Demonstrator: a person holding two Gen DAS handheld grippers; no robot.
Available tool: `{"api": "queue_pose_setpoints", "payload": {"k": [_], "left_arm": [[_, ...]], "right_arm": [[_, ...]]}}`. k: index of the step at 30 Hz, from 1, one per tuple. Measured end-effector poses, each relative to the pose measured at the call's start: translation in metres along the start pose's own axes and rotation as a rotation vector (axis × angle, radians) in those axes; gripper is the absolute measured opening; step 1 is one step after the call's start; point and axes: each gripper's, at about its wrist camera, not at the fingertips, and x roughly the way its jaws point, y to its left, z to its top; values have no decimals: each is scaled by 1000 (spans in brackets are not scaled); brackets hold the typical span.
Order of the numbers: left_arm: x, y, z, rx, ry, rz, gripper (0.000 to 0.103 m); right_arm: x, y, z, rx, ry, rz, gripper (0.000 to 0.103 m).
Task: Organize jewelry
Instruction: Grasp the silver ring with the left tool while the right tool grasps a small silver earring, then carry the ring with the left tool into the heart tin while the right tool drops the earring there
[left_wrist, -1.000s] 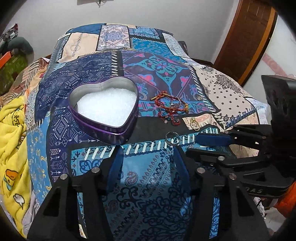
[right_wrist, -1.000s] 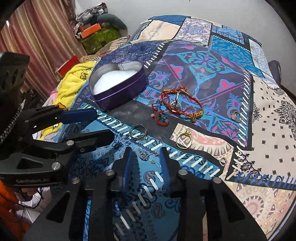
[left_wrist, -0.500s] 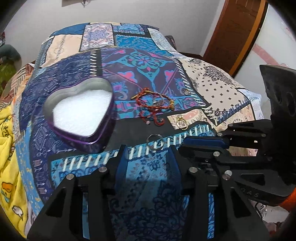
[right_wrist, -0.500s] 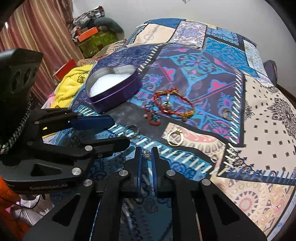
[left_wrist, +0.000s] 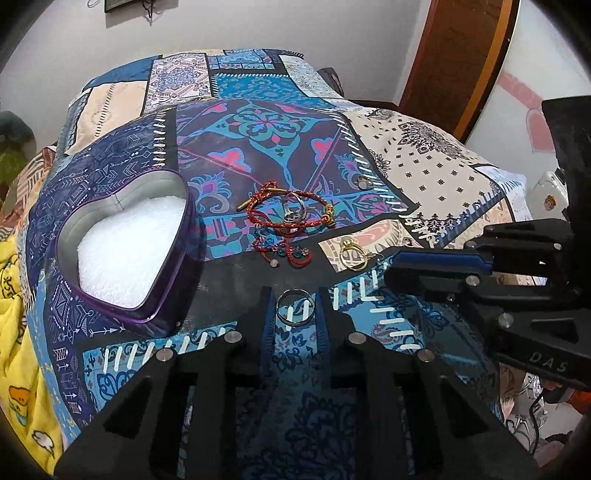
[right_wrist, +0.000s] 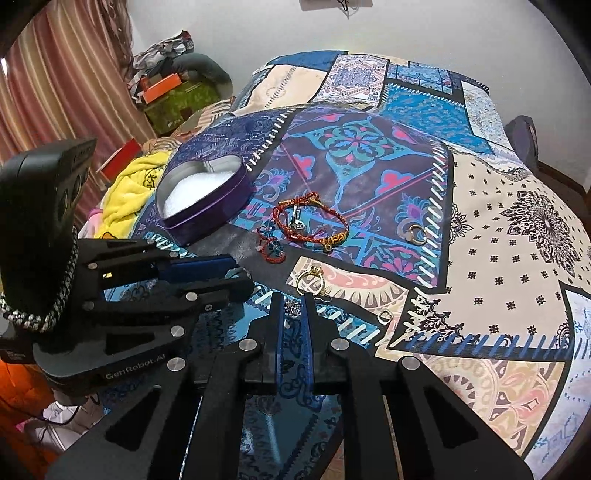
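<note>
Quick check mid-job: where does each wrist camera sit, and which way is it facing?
Left wrist: on the left gripper, looking forward over a silver ring between its fingers toward the heart tin; the right gripper enters from the right.
Right wrist: on the right gripper, around a small silver charm; the left gripper shows at left.
Shared: tin, red bracelet, gold ring.

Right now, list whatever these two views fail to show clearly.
- Left wrist view: whether the left tool touches the silver ring lying between its fingers; no contact is visible.
- Right wrist view: what the small silver piece between the right tool fingers is, or whether it is gripped; too small.
- Both views: the heart tin floor, covered by white filling.
</note>
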Motion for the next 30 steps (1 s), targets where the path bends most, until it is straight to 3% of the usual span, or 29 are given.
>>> {"api": "queue_pose_setpoints", "payload": {"k": [11,30], "left_arm": [[-22,7,-3,-60,-35,9,21],[-101,46,9,-117,-244,114,21]], "right_arm": [[-20,9,13,-13,-67,-14,8],[-43,58,60,-83,-218,5,8]]}}
